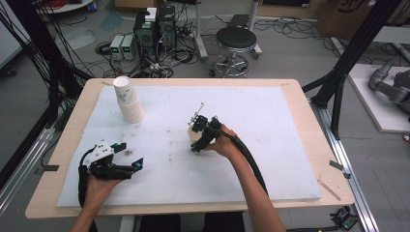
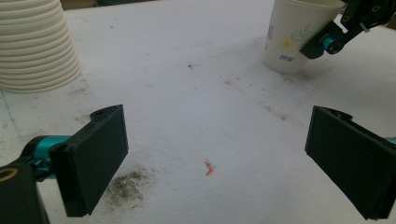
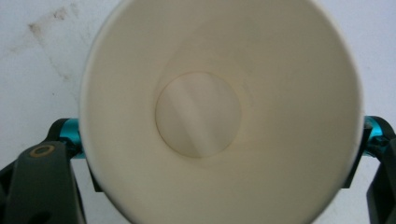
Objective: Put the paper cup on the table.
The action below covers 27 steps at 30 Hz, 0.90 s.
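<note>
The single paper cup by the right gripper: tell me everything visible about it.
The paper cup is white and tapered, with a small flower print and blue lettering on its wall. It stands upright and apart from the cup stack, on the white foam mat. Its inside is empty and clean. The right gripper straddles it just below the rim; whether the pads press it cannot be told.

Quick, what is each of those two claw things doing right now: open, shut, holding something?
Left gripper: open, holding nothing.
Right gripper: jaws on either side of the paper cup; whether they press on it cannot be told.
</note>
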Motion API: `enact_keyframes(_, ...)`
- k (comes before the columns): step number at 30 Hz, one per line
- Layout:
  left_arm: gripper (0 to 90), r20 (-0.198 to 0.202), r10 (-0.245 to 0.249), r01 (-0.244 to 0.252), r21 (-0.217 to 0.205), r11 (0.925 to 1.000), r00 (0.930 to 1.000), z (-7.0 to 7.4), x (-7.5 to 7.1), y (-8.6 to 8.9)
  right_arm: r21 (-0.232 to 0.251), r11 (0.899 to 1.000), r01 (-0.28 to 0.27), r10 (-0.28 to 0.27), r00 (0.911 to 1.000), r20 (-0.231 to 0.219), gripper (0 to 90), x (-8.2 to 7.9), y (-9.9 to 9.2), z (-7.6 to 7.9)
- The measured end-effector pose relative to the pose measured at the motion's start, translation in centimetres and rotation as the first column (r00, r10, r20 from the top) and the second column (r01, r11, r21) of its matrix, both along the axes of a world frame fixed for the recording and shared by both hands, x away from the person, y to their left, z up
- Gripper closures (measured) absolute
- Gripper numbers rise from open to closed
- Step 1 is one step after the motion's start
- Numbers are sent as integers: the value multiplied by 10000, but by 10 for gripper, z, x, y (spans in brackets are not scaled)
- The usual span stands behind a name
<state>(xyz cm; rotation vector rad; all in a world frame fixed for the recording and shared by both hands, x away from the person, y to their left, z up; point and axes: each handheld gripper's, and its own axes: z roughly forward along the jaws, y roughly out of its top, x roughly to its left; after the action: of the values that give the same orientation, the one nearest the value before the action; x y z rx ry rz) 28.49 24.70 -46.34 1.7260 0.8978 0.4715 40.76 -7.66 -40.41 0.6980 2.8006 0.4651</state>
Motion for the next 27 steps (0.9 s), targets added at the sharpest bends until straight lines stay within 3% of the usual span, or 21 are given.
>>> enact_keyframes(4, 60, -16, -16, 16, -22, 10000, 10000, 0, 0, 0, 67, 10000, 17, -17, 10000, 0, 179, -1, -4, 2)
enact_keyframes(6, 60, -13, -4, 4, -48, 10000, 10000, 0, 0, 0, 566, 9984, 76, -68, 9999, -135, 179, -2, -12, 1)
enact_keyframes(9, 60, -27, 3, -3, -50, 10000, 10000, 0, 1, 0, 647, 9977, 223, -220, 9997, -52, 179, -5, -20, -1)
enact_keyframes(15, 60, 42, 1, 0, -24, 10000, 10000, 0, 0, 1, 1385, 9899, 312, -334, 9994, 135, 179, -15, -35, 1)
enact_keyframes(19, 60, 56, 14, -14, -53, 10000, 10000, 0, 0, 1, 2046, 9782, 361, -479, 9974, 529, 179, -27, -49, 1)
enact_keyframes(23, 60, 75, 45, -44, -110, 9999, 10000, 0, -1, 1, 2292, 9723, 467, -644, 9954, 706, 179, -35, -58, 0)
enact_keyframes(27, 60, 90, 40, -39, -79, 10000, 10000, 0, -1, 1, 2945, 9536, 633, -993, 9890, 1092, 179, -46, -74, -2)
